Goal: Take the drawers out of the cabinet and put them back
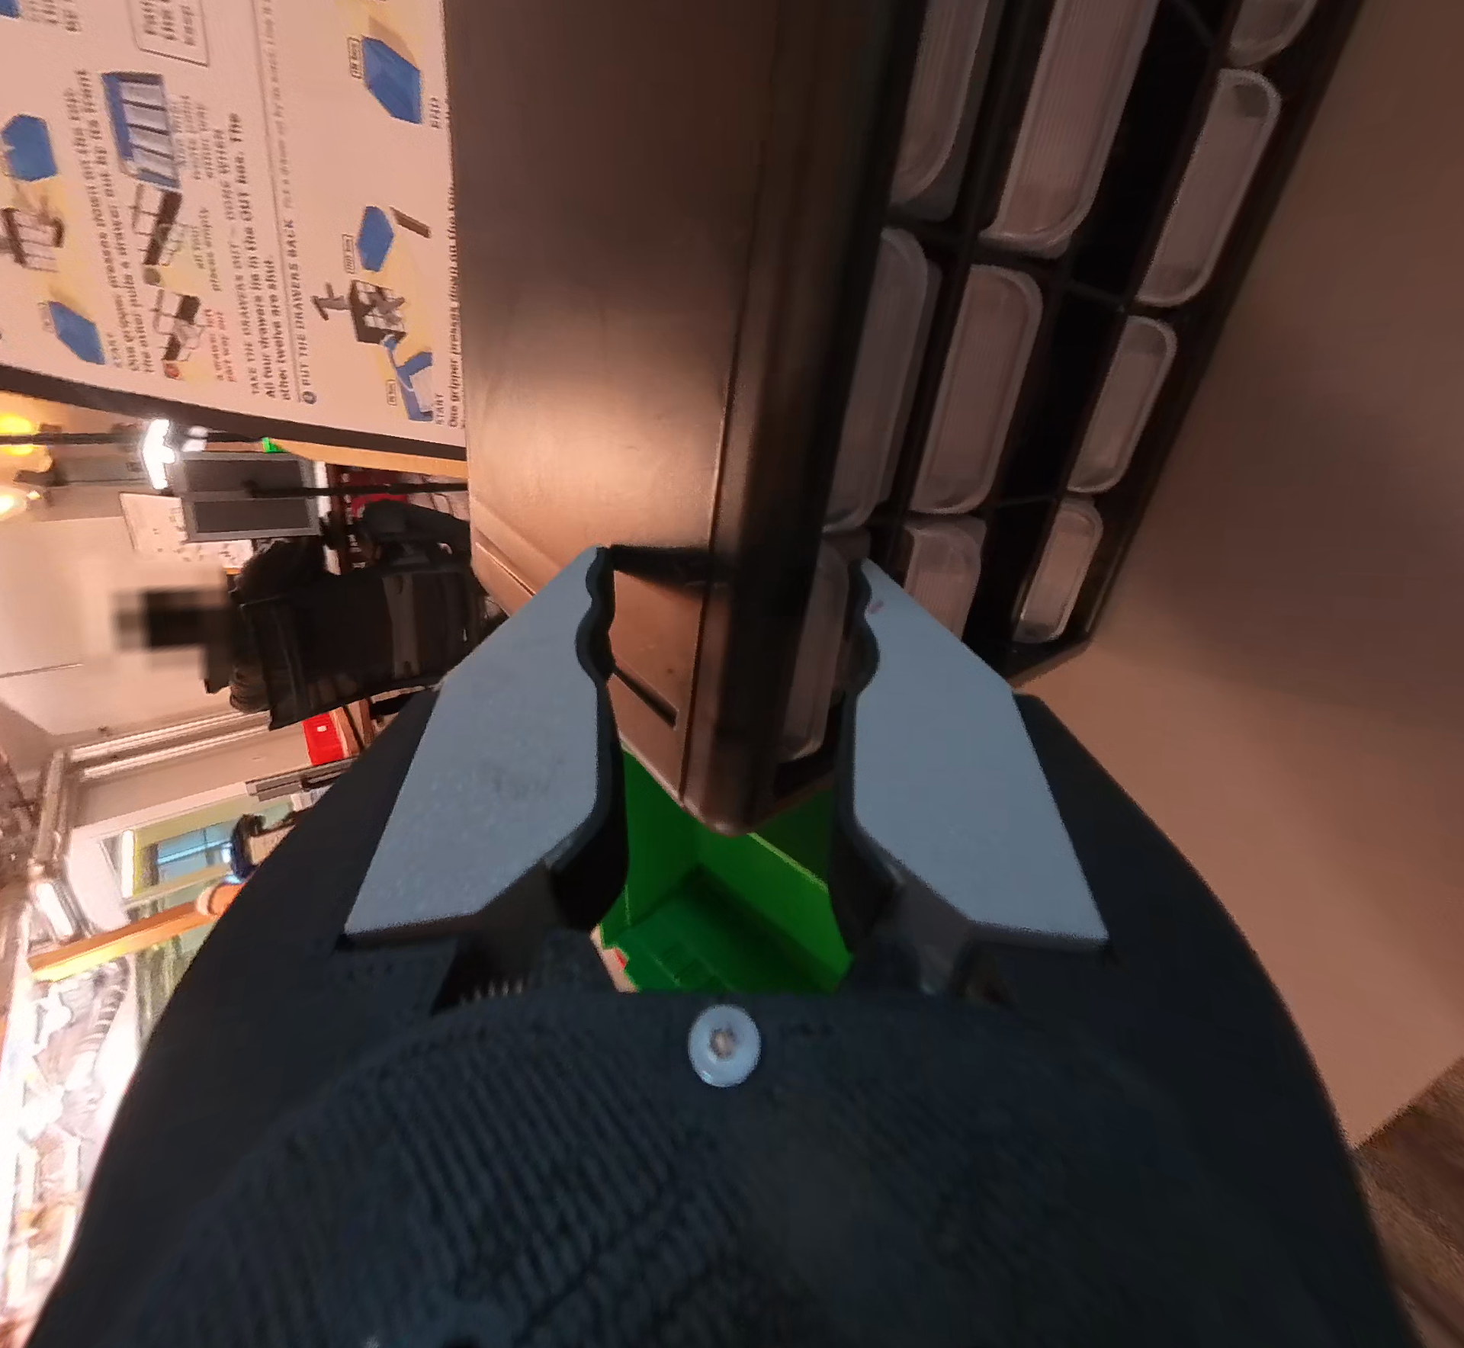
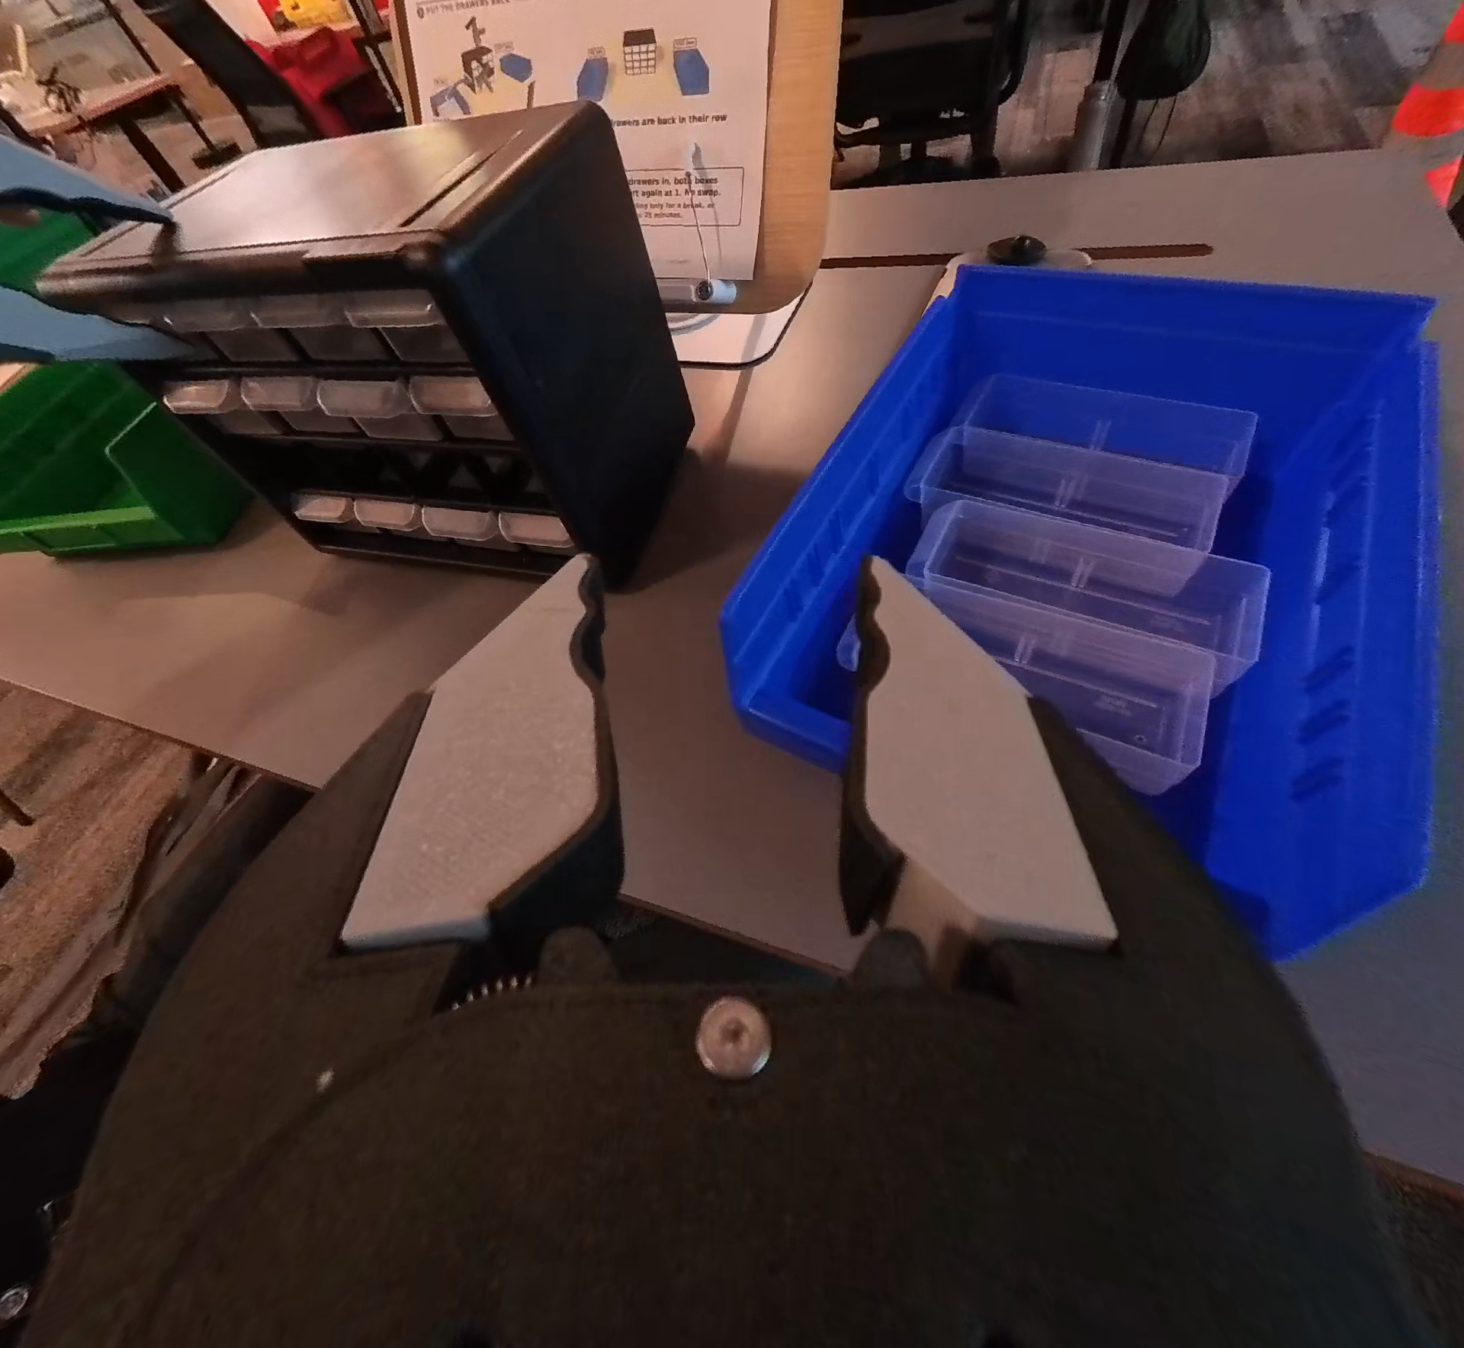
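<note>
While its jaws straddle the top front edge of the black plastic drawer cabinet at frame centre, the left gripper grips it. In the right wrist view, the right gripper hovers wide open, empty, over the grey table; four clear plastic drawers lie in the blue plastic bin at right, the cabinet at upper left.

One black cabinet, one blue bin with four clear drawers, one green bin.
</note>
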Demonstrator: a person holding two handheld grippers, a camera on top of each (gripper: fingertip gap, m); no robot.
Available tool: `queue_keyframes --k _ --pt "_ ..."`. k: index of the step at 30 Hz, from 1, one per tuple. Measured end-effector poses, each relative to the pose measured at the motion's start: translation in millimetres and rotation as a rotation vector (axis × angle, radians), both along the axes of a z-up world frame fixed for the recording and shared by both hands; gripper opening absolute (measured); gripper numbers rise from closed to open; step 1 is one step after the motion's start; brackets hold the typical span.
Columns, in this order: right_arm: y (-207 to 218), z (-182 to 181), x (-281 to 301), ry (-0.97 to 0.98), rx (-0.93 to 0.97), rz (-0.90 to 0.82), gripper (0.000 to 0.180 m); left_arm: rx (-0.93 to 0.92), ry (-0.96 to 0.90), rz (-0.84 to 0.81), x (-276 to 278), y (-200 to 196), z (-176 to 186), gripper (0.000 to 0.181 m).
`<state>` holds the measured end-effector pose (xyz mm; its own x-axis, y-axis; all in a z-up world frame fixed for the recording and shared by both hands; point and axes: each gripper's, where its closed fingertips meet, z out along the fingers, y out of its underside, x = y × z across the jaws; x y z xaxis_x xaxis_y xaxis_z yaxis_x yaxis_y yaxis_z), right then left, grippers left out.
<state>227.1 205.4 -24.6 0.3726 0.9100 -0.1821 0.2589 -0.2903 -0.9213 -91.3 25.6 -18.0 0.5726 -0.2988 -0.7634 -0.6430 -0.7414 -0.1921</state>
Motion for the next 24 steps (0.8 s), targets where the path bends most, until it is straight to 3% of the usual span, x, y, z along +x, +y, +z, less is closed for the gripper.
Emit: queue_keyframes --k 4,7,10,14,20,23,24 --pt "5.1 -8.2 1.4 -0.066 0.039 -0.014 0.07 0.259 -0.234 0.035 19.3 -13.5 4.9 0.057" --pt "11.1 -13.7 8.5 -0.122 0.055 -0.046 0.074 0.5 -0.368 0.007 29.3 -56.6 9.6 0.061" --pt "10.8 -10.0 8.2 -0.11 0.044 -0.042 0.084 0.682 -0.447 0.108 5.9 -106.3 -3.5 0.062" --pt "6.6 -10.6 -13.7 -0.087 0.1 -0.007 0.079 0.737 -0.47 0.29 -35.3 -145.4 -41.8 0.075" --pt "7.0 -72.0 -55.9 -0.215 -0.083 -0.008 0.076 0.836 -0.572 0.456 -70.3 -148.3 -85.8 0.087" --pt "22.9 -100.6 -72.6 -0.282 -0.069 -0.077 0.091 0.832 -0.539 0.522 -91.1 -143.7 -103.2 0.087" --pt "24.1 -109.0 -79.0 -0.302 -0.065 -0.071 0.088 0.823 -0.543 0.538 -94.9 -142.0 -109.1 0.087"
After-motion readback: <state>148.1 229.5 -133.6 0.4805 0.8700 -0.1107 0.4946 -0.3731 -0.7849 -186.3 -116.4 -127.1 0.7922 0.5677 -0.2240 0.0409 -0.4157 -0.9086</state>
